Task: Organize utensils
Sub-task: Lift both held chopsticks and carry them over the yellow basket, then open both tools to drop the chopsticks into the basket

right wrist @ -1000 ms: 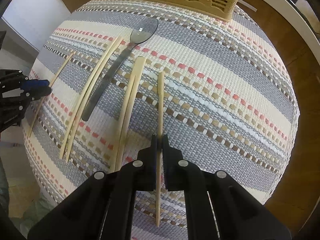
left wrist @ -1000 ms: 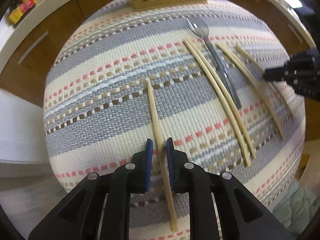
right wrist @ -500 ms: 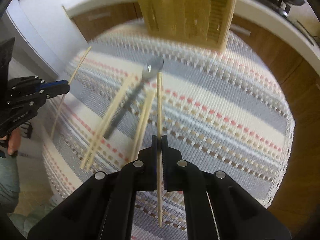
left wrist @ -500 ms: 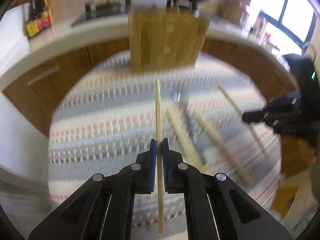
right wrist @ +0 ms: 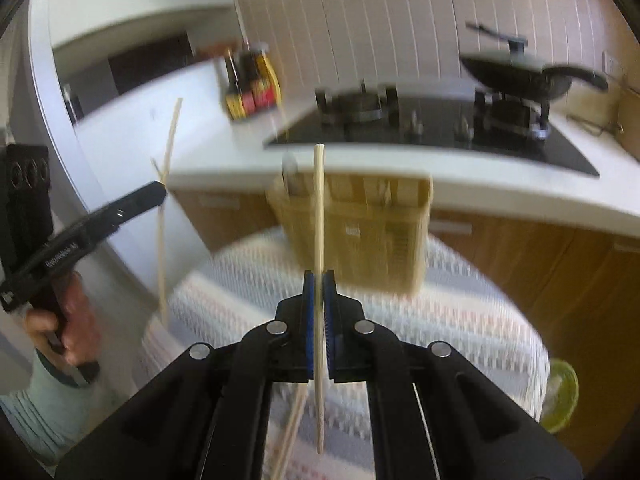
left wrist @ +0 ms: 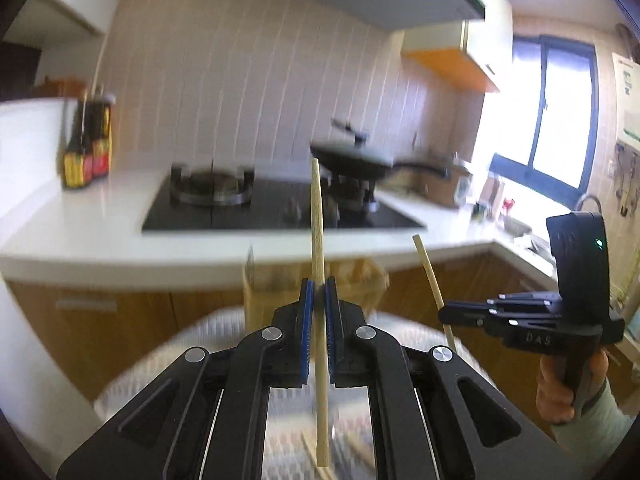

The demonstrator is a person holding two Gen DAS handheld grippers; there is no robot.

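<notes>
My left gripper (left wrist: 319,282) is shut on a wooden chopstick (left wrist: 317,216) and holds it upright, lifted off the table. My right gripper (right wrist: 319,276) is shut on another chopstick (right wrist: 319,200), also upright. Each gripper shows in the other's view: the right one (left wrist: 444,314) with its chopstick (left wrist: 430,276), the left one (right wrist: 160,190) with its chopstick (right wrist: 170,140). The tan utensil basket (right wrist: 372,236) stands at the far end of the striped cloth (right wrist: 440,320), just beyond the right gripper. More chopsticks (right wrist: 294,424) lie on the cloth below.
A white counter (left wrist: 80,232) with a black stove (left wrist: 256,204), a pan (left wrist: 352,160) and sauce bottles (left wrist: 86,152) runs behind the table. A green bowl (right wrist: 560,396) sits low at the right. Wooden cabinets (right wrist: 560,272) stand behind the basket.
Both grippers have lifted their chopsticks off the cloth and tilted up, so the views now face the counter. The basket is closer in the right view.
</notes>
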